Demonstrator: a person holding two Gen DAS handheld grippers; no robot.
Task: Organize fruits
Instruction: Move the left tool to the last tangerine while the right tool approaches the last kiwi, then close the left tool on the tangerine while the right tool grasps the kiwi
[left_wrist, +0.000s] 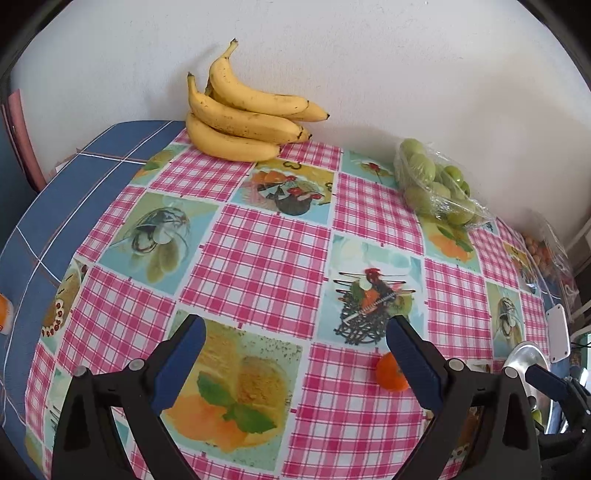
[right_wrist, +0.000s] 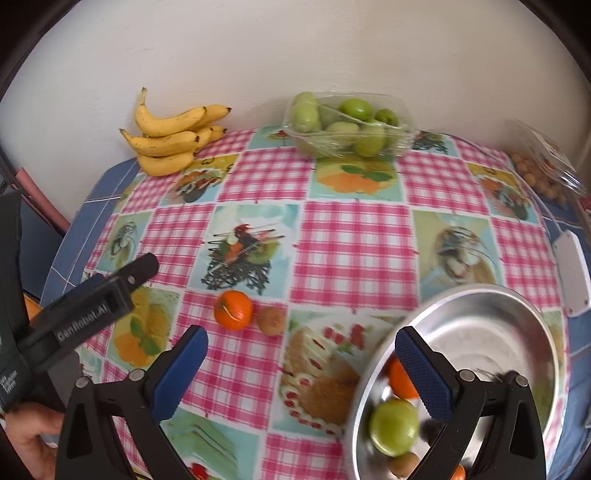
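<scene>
A loose orange mandarin (right_wrist: 233, 309) lies mid-table with a small brown fruit (right_wrist: 270, 321) beside it. The mandarin also shows in the left wrist view (left_wrist: 389, 373), just left of my right finger there. A metal bowl (right_wrist: 517, 314) sits at the front right and holds a green fruit (right_wrist: 394, 427), an orange and small brown fruits. My left gripper (left_wrist: 295, 354) is open and empty above the cloth. My right gripper (right_wrist: 301, 369) is open and empty, with its right finger over the bowl's rim. The left gripper's body (right_wrist: 92, 306) shows at the left.
A bunch of bananas (left_wrist: 240, 118) lies by the back wall. A wrapped tray of green fruits (right_wrist: 347, 125) stands at the back. A clear bag of small orange-brown fruits (right_wrist: 539, 170) lies far right. A white device (right_wrist: 572, 273) sits near the right edge.
</scene>
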